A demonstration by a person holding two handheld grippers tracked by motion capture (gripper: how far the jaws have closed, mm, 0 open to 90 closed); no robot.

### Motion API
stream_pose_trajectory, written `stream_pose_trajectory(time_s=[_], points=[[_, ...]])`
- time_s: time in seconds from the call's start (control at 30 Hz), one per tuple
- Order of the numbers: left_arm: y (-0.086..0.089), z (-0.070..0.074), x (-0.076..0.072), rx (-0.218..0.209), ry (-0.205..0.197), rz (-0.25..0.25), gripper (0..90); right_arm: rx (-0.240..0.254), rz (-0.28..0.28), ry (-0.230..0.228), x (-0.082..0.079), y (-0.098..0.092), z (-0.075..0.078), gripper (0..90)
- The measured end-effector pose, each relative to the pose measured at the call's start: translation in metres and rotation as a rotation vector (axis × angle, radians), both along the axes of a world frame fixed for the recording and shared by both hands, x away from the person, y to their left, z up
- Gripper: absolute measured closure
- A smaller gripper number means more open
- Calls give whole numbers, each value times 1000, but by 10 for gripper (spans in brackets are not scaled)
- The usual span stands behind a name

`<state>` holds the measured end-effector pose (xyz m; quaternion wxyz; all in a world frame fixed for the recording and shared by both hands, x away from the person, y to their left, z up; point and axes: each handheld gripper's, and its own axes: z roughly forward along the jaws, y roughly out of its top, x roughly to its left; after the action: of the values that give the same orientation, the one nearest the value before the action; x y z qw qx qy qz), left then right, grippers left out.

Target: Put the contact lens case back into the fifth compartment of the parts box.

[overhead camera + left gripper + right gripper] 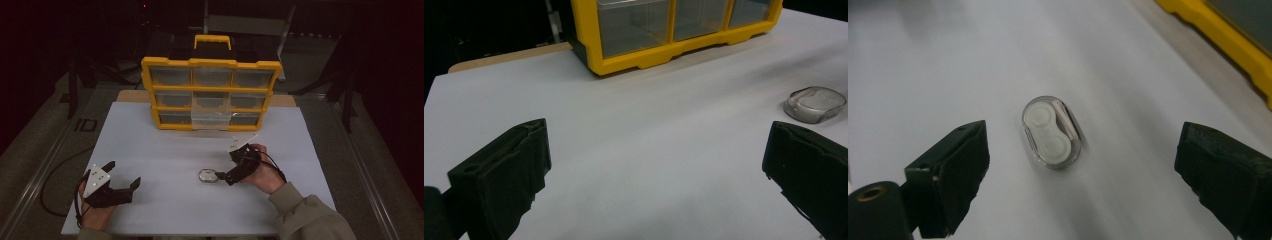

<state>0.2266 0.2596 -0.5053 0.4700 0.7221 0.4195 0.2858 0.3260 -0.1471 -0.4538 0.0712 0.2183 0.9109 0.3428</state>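
Object: we see a small clear plastic case [1051, 131], oval, with two round white wells inside; it looks like a contact lens case.
Where it lies: flat on the white table [165, 150], in front of the yellow drawer organizer [211, 93] and well apart from it; one middle drawer [210, 119] of the organizer is pulled out.
Weight: we judge it very light, so a small push can make it slide.
Surface: smooth, hard and probably slippery; the rounded edge gives little grip to the pads.
Stiffness: rigid, not fragile, but thin; a strong squeeze is not needed.
Where to hold: we would take it across the short width, at the narrow middle, with the jaws low to the table.
Right gripper [1083, 165]: released, jaws wide apart; the case lies between them, a little ahead of the tips, touching neither.
Left gripper [122, 176]: also spread wide and holding nothing, resting near the left table edge, well apart from the case.
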Motion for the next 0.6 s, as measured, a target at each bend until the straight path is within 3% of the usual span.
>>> stream_pose_trajectory(time_s=[0.27, 0.6], points=[[0, 0, 0, -1, 3, -2, 0, -21, 24, 47, 17, 9, -19, 74], [0, -1, 0, -2, 5, -4, 0, -108, 66, 59, 18, 31, -37, 74]])
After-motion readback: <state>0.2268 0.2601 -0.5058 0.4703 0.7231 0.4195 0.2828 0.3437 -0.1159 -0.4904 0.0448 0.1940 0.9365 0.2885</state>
